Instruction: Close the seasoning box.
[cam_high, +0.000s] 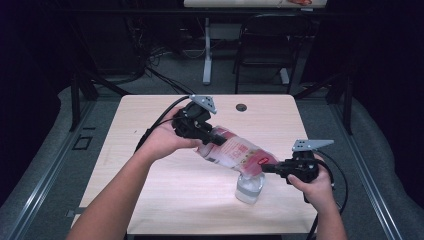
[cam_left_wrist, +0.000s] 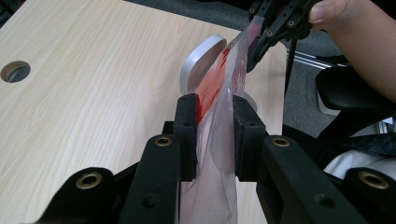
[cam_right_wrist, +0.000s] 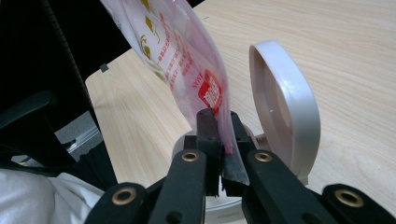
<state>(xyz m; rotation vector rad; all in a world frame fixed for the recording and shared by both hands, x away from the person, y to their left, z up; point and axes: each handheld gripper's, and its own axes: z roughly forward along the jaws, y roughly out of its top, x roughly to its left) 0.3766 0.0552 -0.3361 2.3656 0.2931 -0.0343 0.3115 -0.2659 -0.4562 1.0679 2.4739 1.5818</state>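
Note:
A clear plastic bag (cam_high: 235, 150) with red and white print hangs stretched between both grippers above the table. My left gripper (cam_high: 216, 137) is shut on its upper end; the bag (cam_left_wrist: 219, 93) runs between the pads (cam_left_wrist: 187, 121). My right gripper (cam_high: 267, 167) is shut on the lower end, where the bag (cam_right_wrist: 187, 51) passes between its fingertips (cam_right_wrist: 208, 126). Under that lower end stands a clear container (cam_high: 249, 187) with a white flip lid (cam_right_wrist: 285, 107) open and upright. The lid (cam_left_wrist: 201, 60) also appears behind the bag in the left gripper view.
The light wooden table (cam_high: 150, 125) has a round cable hole (cam_high: 241, 107) near its far edge. Cables trail from both grippers. A black chair (cam_high: 267, 45) and a second table's leg (cam_high: 207, 50) stand beyond the far edge.

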